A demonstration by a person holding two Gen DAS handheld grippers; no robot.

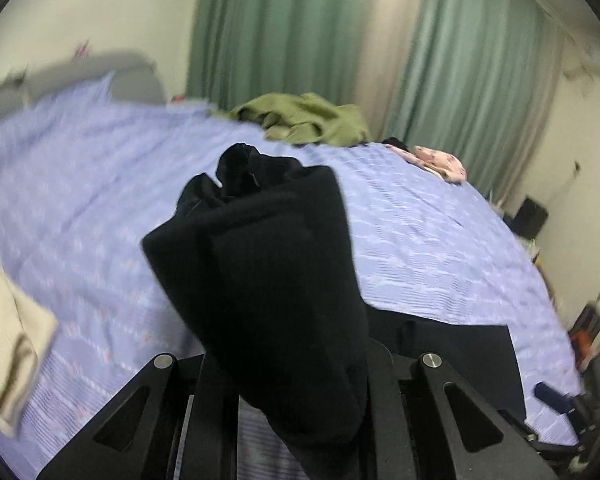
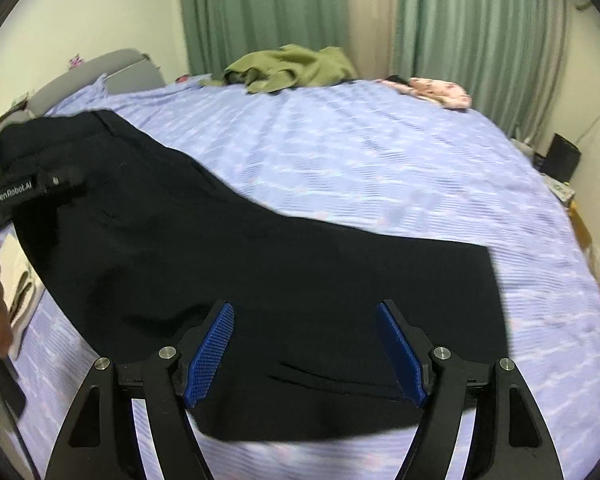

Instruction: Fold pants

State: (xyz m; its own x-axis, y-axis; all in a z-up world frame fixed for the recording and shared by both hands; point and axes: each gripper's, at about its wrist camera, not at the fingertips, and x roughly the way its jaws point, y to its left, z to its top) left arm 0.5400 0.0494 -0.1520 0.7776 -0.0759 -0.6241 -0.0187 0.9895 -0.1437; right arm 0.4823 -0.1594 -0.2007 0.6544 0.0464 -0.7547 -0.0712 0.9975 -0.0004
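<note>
On the bed [image 2: 380, 152], the pants [image 2: 260, 280] look barely folded — left gripper [image 1: 296, 400] pinches cloth, right gripper [image 2: 306, 352] gapes empty.

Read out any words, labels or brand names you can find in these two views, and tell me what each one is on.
"GenRobot.AI": white letters on a black label on the left gripper, seen at the left edge of the right wrist view, where it is shut on the black pants.
No other text shows; the floral pink cloth is patterned, not lettered.
</note>
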